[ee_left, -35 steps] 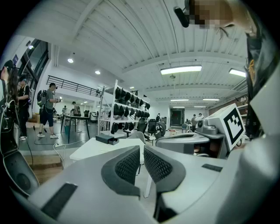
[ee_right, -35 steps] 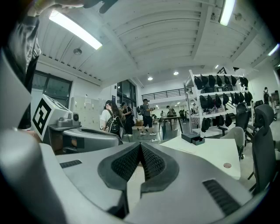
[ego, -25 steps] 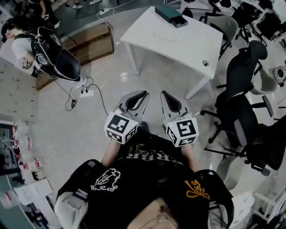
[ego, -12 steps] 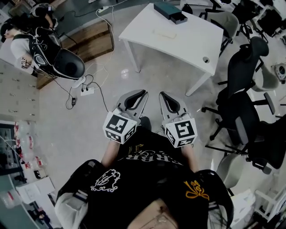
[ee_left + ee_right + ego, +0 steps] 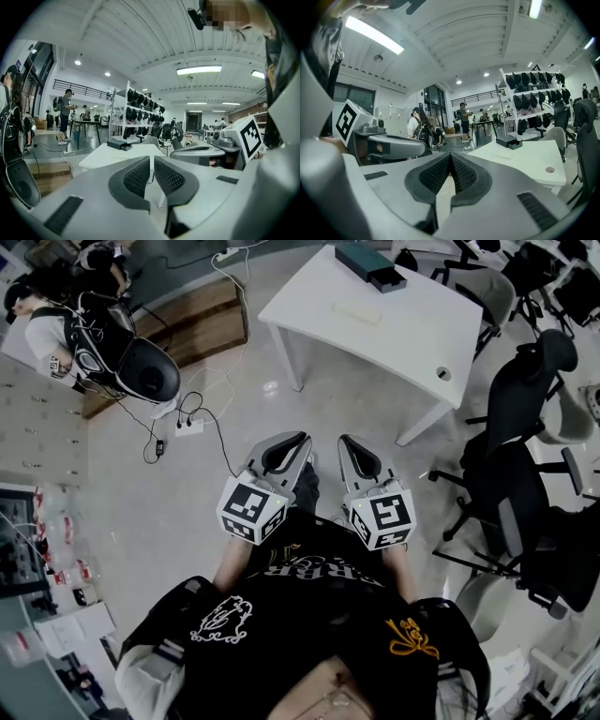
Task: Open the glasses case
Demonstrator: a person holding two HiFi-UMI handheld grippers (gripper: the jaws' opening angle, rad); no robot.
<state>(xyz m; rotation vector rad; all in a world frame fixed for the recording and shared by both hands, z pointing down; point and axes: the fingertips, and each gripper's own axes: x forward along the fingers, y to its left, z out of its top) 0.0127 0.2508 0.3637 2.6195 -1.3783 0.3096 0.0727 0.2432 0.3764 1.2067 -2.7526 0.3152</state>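
Note:
A dark teal box (image 5: 370, 266) lies at the far end of a white table (image 5: 403, 334), with a pale flat object (image 5: 356, 313) beside it. I cannot tell which of them is the glasses case. My left gripper (image 5: 302, 439) and right gripper (image 5: 345, 440) hang side by side over the floor in front of my body, well short of the table. Both are shut with nothing between the jaws. The left gripper view shows its pads (image 5: 140, 176) closed, with the table (image 5: 110, 158) and box (image 5: 119, 145) beyond. The right gripper view shows the same box (image 5: 510, 140) far ahead.
Black office chairs (image 5: 520, 427) crowd the right side. A person with a backpack (image 5: 103, 348) stands at the upper left, next to a wooden platform (image 5: 192, 329). A power strip with cables (image 5: 187, 425) lies on the floor. Shelves with papers (image 5: 47, 615) line the left edge.
The head view has drifted slightly, so the table sits a little further right in the picture. Both grippers stay shut, side by side, and have barely moved.

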